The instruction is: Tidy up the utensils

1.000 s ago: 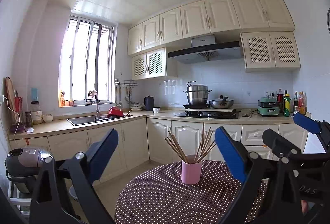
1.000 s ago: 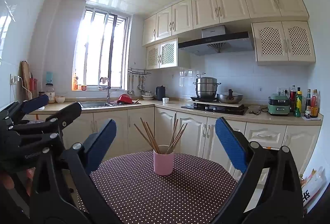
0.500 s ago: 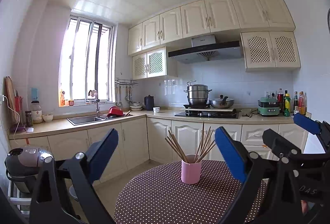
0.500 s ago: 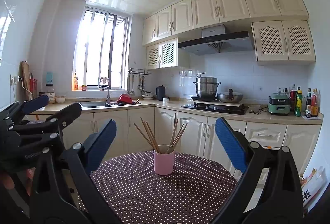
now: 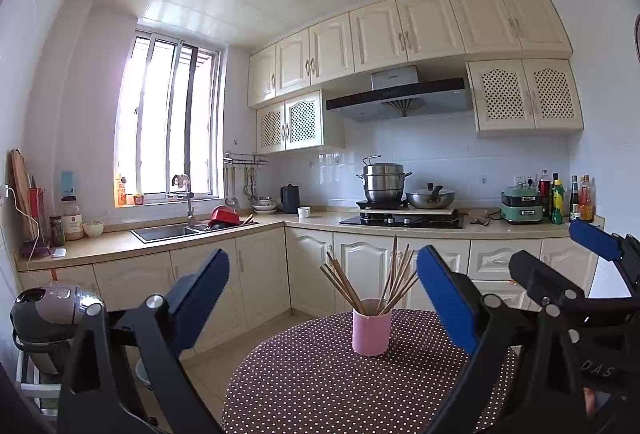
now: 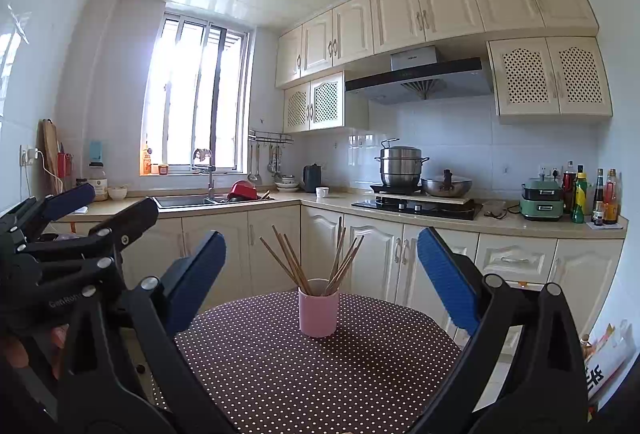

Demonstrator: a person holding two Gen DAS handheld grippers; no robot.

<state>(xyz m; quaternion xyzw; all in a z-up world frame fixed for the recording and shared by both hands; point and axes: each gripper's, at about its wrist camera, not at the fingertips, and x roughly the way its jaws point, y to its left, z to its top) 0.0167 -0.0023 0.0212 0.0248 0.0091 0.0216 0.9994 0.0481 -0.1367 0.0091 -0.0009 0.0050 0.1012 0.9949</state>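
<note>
Cream kitchen cabinets point(image 5: 260, 270) and a beige countertop point(image 6: 440, 218) fill the background behind a round table covered in a brown cloth with white dots point(image 6: 320, 366). On that cloth, ahead of both sets of jaws, stands a pink cup point(image 5: 371, 331) holding a loose fan of wooden chopsticks point(image 5: 376, 276), their upper ends splaying left and right above the rim; how many there are cannot be counted surely. The cup is plain, cylindrical and upright, and in the right wrist view point(image 6: 318, 312) it sits almost centred between the blue pads point(image 6: 448, 280), while in the left wrist view it lies nearer the right-hand pad. The left gripper point(image 5: 320, 298) has its jaws spread wide with nothing between them, and the right gripper point(image 6: 320, 278) is spread likewise and empty. Each gripper shows at the edge of the other's view, cut off by the frame. Beyond the jaws, a stacked steel steamer pot point(image 5: 384, 182) and a lidded wok point(image 5: 430, 197) sit on the stove, their contents hidden. The sink point(image 5: 168, 233) holds a red item point(image 5: 224, 215) too small to identify. Bottles point(image 6: 592, 196) stand at the counter's far right beside a green appliance point(image 6: 542, 200), labels unreadable. A rice cooker point(image 5: 52, 310) sits low, left of the left jaws, partly blocked by the gripper frame.
</note>
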